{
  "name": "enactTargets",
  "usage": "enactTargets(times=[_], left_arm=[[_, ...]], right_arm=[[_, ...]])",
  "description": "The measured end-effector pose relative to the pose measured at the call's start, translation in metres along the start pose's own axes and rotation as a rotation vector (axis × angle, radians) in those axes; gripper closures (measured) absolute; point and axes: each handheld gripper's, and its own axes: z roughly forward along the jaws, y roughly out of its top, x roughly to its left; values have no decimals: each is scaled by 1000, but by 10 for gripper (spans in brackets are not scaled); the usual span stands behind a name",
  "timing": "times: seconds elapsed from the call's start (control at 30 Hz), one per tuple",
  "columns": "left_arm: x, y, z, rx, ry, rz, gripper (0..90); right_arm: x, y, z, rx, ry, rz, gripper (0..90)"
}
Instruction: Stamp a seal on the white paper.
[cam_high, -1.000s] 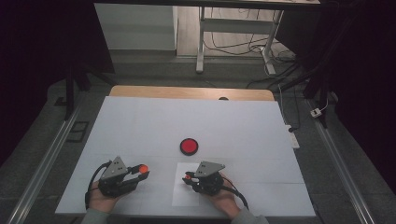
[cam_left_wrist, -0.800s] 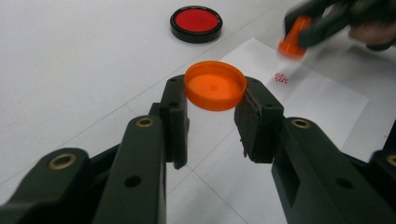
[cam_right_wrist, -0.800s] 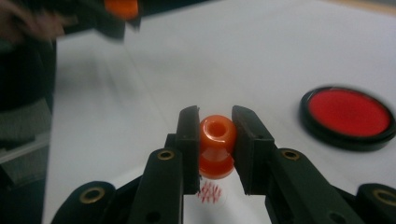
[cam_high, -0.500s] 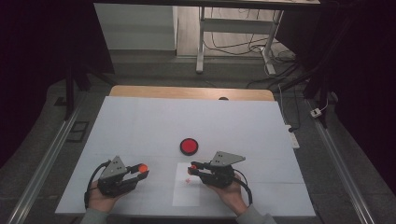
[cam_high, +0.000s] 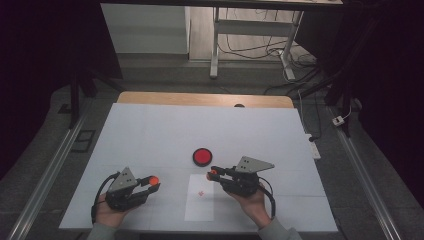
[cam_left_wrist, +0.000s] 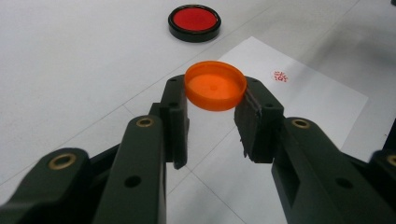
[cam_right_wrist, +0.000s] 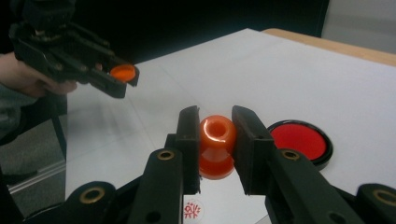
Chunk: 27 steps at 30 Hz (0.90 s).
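Stamp (cam_right_wrist: 216, 144), orange and clamped in the right tool (cam_high: 216, 174), has lifted off the paper sheet (cam_high: 200, 202) at lower centre, leaving a red print (cam_high: 201, 193), while the left tool (cam_high: 152, 182) holds its orange cap (cam_left_wrist: 215, 85).

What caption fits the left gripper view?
Left gripper holds an orange cap above a stamped paper, red ink pad beyond.

Red mark (cam_left_wrist: 280, 76) on paper sheet (cam_left_wrist: 322, 100) too small to read
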Motion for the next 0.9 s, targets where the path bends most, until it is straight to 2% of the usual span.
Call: enactTargets(times=[0.37, 0.9], left_arm=[[0, 0, 0, 2, -2, 0, 652], [-2, 2, 2, 3, -6, 8, 652]], right_arm=[[-4, 8, -12, -46, -22, 8, 725], [-4, 10, -14, -53, -23, 8, 725]])
